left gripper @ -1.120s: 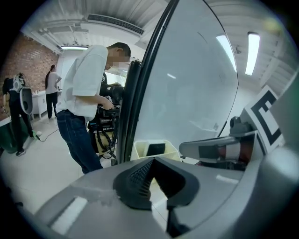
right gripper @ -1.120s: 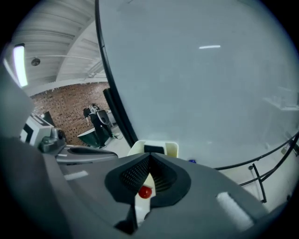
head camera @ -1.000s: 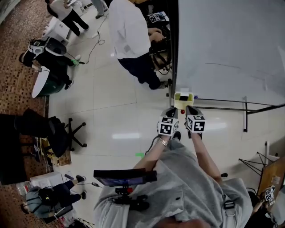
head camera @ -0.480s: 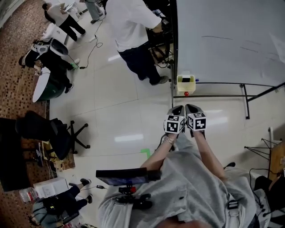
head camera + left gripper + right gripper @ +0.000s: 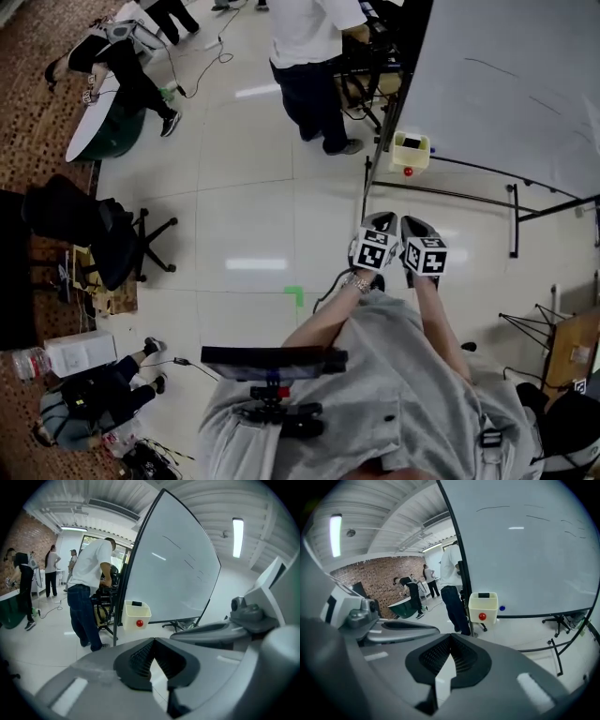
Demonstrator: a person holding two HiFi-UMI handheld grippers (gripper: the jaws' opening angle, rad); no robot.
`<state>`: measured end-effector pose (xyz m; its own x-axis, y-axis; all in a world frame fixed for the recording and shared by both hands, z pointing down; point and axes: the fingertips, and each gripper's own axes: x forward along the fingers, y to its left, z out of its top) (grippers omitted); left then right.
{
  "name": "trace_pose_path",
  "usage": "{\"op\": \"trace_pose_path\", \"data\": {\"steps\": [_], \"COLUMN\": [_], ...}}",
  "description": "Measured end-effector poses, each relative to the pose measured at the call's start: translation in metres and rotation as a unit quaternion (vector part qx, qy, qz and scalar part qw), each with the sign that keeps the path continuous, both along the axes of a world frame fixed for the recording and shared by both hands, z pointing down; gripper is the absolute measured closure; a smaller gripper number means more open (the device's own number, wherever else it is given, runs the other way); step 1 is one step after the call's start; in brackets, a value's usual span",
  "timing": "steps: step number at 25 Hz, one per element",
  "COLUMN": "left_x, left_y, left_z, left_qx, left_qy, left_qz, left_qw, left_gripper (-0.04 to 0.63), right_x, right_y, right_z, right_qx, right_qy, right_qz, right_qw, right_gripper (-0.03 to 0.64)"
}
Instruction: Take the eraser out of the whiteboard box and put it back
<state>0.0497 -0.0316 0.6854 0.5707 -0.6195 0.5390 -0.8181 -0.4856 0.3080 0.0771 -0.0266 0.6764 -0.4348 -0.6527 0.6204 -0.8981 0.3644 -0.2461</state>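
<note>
Your left gripper (image 5: pixel 153 640), a grey two-jaw tool with a black-and-white marker cube on top, has its ribbed black pads pressed together at the tips, and nothing sits between them. Your right gripper (image 5: pixel 450 637), a matching grey tool, has its jaws closed the same way and is also empty. From the head view you hold the two grippers side by side in front of your grey sweatshirt, over a glossy white tiled floor (image 5: pixel 244 225), both aimed forward and somewhat downward.

Ahead of both tools, well apart from them, hangs the cream plastic whiteboard box (image 5: pixel 491 607), fixed at the lower corner of the large white whiteboard (image 5: pixel 525 550) on its black stand. The eraser (image 5: pixel 483 595), a small dark block, stands inside that box with its top showing above the rim. A round red knob (image 5: pixel 482 616) sits on the box's front wall, and a small blue dot (image 5: pixel 501 608) lies on the board just beside the box.

Just past the board's edge, a person in a white shirt and dark trousers (image 5: pixel 309 56) stands facing away. Other people are farther off, by a brick wall.
</note>
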Motion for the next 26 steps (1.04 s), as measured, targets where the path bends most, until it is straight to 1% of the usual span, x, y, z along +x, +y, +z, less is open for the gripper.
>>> {"op": "trace_pose_path", "data": {"steps": [3, 6, 9, 14, 21, 26], "left_x": [-0.013, -0.011, -0.004, 0.007, 0.003, 0.004], "left_y": [-0.014, -0.022, -0.022, -0.022, -0.031, -0.034], "left_z": [-0.012, -0.021, -0.019, -0.021, -0.028, -0.033], "left_qx": [0.010, 0.021, 0.021, 0.024, 0.034, 0.038], "left_qy": [0.000, 0.001, -0.002, -0.010, -0.008, -0.002], "left_qz": [-0.023, -0.032, -0.025, -0.009, -0.017, -0.023], "left_qw": [0.9997, 0.9993, 0.9995, 0.9996, 0.9992, 0.9990], "left_gripper": [0.592, 0.592, 0.592, 0.592, 0.592, 0.592], "right_x": [-0.006, -0.005, -0.008, -0.004, -0.005, 0.003], "right_y": [-0.006, -0.012, -0.014, -0.020, -0.026, -0.029], "right_z": [-0.005, -0.011, -0.013, -0.012, -0.015, -0.015], "right_qx": [-0.003, 0.001, 0.002, -0.004, 0.000, -0.002], "right_qy": [-0.016, -0.024, -0.029, -0.049, -0.057, -0.056], "right_qz": [-0.017, -0.025, -0.036, -0.029, -0.035, -0.030], "right_qw": [1.000, 0.999, 0.999, 0.998, 0.998, 0.998], "right_gripper": [0.614, 0.614, 0.614, 0.614, 0.614, 0.614]}}
